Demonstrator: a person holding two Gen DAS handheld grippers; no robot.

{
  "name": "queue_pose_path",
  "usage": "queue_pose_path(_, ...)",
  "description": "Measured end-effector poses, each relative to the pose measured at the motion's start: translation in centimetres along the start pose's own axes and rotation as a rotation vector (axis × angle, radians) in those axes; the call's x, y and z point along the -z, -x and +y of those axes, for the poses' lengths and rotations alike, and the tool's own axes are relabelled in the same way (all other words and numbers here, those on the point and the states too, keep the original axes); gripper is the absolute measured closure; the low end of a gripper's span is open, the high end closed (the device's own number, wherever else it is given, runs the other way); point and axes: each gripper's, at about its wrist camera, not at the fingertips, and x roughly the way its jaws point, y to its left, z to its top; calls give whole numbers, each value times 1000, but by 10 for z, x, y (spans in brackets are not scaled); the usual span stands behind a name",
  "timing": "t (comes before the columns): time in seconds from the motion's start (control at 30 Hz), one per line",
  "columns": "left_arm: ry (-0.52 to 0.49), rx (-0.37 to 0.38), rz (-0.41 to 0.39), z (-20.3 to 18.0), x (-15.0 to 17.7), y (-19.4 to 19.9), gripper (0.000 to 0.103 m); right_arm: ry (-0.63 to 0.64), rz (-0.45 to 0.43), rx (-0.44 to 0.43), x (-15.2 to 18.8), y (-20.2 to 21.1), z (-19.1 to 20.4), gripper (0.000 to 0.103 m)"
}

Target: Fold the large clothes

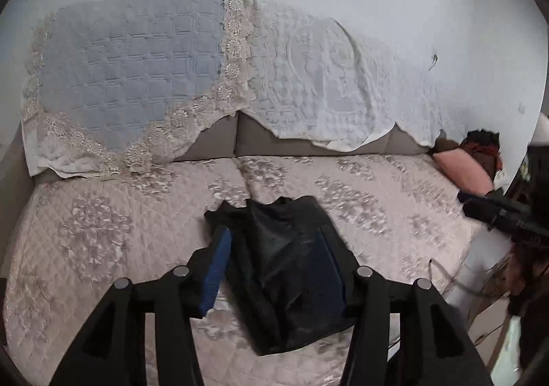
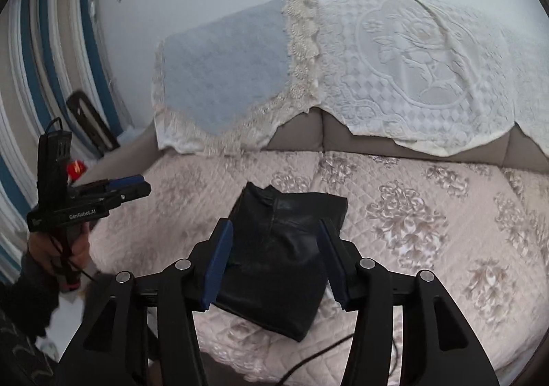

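Note:
A black, shiny garment (image 1: 291, 269) lies folded into a compact bundle on the quilted sofa seat (image 1: 103, 231); it also shows in the right wrist view (image 2: 284, 259). My left gripper (image 1: 274, 269) is open above the bundle, with its blue pads (image 1: 216, 276) either side of it. My right gripper (image 2: 274, 265) is open too, its pads (image 2: 218, 265) straddling the bundle from above. In the right wrist view the left gripper (image 2: 137, 185) appears at the left, held in a hand. In the left wrist view the right gripper (image 1: 473, 200) shows at the right edge.
Lace and blue quilted covers (image 1: 137, 77) drape the sofa back. A pink cushion (image 1: 463, 169) and dark items lie at the sofa's right end. A black cable (image 2: 308, 362) runs along the seat's front edge. Striped curtains (image 2: 34, 77) hang at the left.

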Motion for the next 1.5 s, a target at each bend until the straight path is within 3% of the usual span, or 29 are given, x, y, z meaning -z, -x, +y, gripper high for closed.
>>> queue_pose_path(0.13, 8, 36, 23, -8, 21, -18, 40, -49, 33, -10, 27, -18, -12, 45)
queue_pose_path(0.3, 101, -41, 165, 12, 63, -76, 40, -218, 224, -6, 79, -91, -61, 45)
queue_pose_path(0.37, 148, -40, 184, 19, 69, -92, 40, -264, 266, -17, 92, -108, -71, 45)
queue_pose_path(0.5, 171, -41, 171, 23, 63, -117, 39, -320, 302, -81, 94, -139, -86, 44)
queue_pose_path(0.73, 229, -80, 326, 52, 82, -179, 38, -373, 343, -148, 92, -186, -107, 41)
queue_pose_path(0.83, 262, -66, 340, 61, 91, -188, 29, -374, 386, -167, 93, -209, -110, 41)
queue_pose_path(0.93, 312, -26, 345, 69, 96, -195, 29, -407, 419, -209, 94, -226, -115, 41)
queue_pose_path(1.0, 305, -16, 334, 67, 97, -197, 36, -451, 438, -243, 95, -235, -118, 42)
queue_pose_path(1.03, 296, 2, 333, 63, 98, -198, 46, -462, 439, -253, 95, -238, -118, 49)
queue_pose_path(1.07, 292, 1, 335, 62, 97, -199, 47, -466, 437, -261, 95, -240, -117, 53)
queue_pose_path(1.13, 286, -8, 334, 61, 94, -200, 60, -441, 431, -249, 92, -241, -110, 66)
queue_pose_path(1.23, 283, 1, 318, 63, 85, -192, 79, -395, 402, -236, 78, -234, -97, 77)
queue_pose_path(1.33, 240, -2, 292, 60, 76, -176, 82, -368, 381, -243, 63, -226, -84, 81)
queue_pose_path(1.5, 262, 14, 228, 86, 56, -146, 83, -316, 329, -288, 36, -216, -53, 81)
